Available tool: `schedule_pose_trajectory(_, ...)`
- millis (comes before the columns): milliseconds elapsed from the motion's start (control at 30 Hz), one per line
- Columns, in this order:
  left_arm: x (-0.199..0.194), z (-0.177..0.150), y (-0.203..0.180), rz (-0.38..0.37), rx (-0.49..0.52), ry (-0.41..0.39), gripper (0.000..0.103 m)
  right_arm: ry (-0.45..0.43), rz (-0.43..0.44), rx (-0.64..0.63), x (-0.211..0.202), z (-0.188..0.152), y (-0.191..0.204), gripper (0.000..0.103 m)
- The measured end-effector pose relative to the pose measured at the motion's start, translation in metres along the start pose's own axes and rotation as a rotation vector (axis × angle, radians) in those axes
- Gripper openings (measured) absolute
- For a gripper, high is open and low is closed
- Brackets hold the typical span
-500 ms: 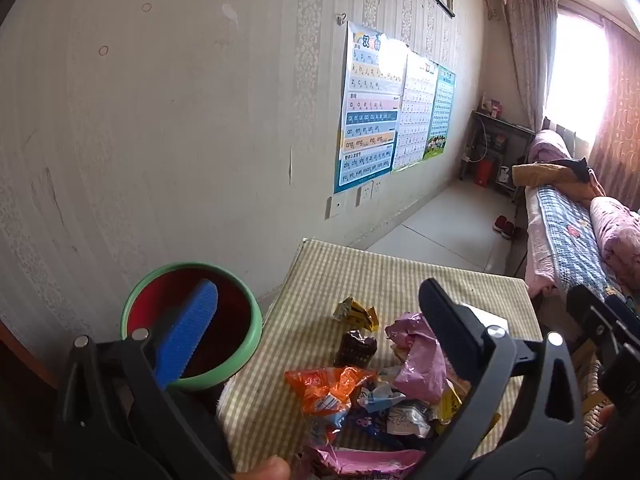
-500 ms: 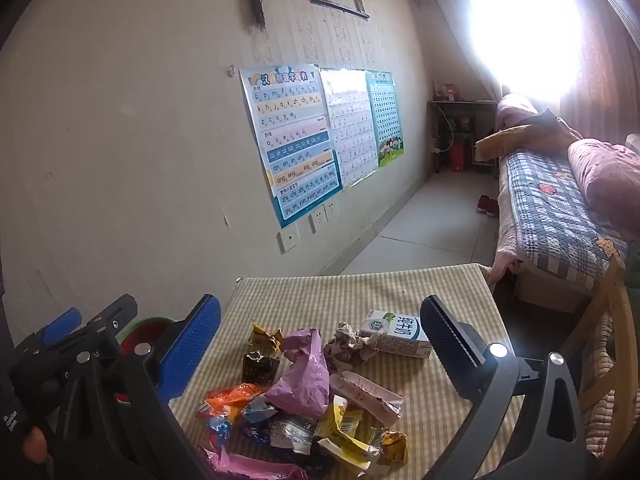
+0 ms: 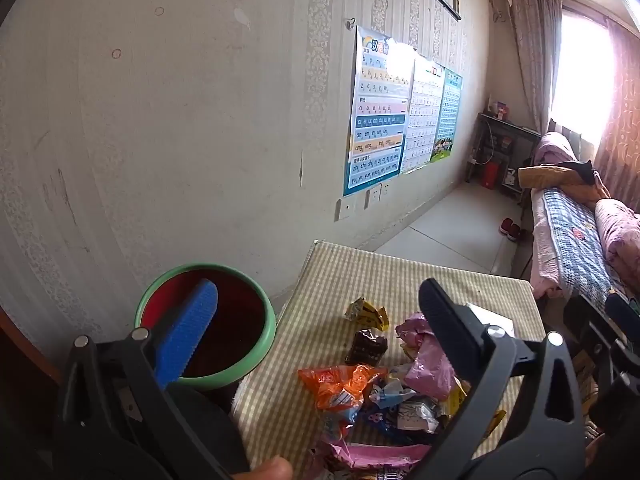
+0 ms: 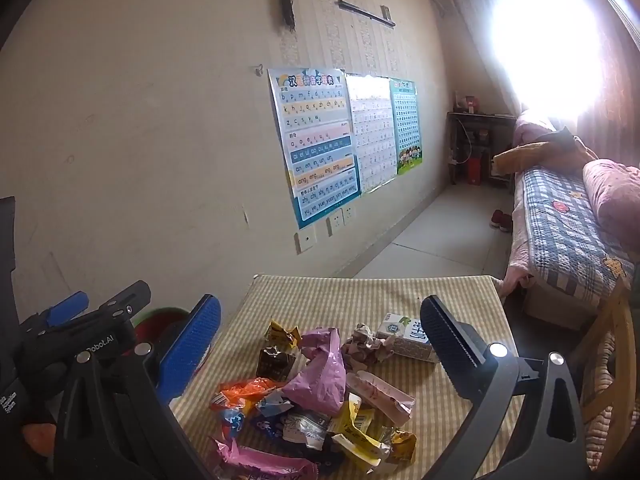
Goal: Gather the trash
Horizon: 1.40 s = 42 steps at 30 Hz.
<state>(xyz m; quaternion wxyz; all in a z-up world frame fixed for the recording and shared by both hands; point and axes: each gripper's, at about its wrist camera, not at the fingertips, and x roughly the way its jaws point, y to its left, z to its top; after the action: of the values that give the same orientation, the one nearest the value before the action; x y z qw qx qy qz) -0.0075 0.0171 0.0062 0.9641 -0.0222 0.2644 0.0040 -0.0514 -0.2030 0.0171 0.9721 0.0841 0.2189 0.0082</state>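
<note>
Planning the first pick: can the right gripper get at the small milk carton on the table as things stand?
Probably yes. The right gripper is open and empty, and the milk carton lies at the pile's far right edge with bare checked tablecloth behind it. Only the crumpled paper touches its left side.

The left gripper (image 4: 64, 312) hides most of the bin (image 4: 160, 316).

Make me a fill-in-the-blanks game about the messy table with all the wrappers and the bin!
1. The bin beside the table has a ____ rim.
2. The table wears a ____ cloth of yellow and white.
3. The small milk carton lies at the far side of the pile, near the ____ hand-held gripper.
4. Both the left hand-held gripper and the right one are ____, holding nothing.

Missing words: green; checked; right; open
</note>
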Motion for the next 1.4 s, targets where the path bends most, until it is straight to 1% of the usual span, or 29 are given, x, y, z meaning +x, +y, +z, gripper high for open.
schedule_pose_trajectory(800,0.018,-0.007,-0.001,0.018,0.010,0.047,0.099,0.041,0.022,0.002,0.016,-0.005,-0.002,0.096)
schedule_pose_trajectory(1400,0.021,-0.009,-0.001,0.025,0.012,0.055,0.099,0.048,0.023,0.008,0.021,-0.008,-0.002,0.096)
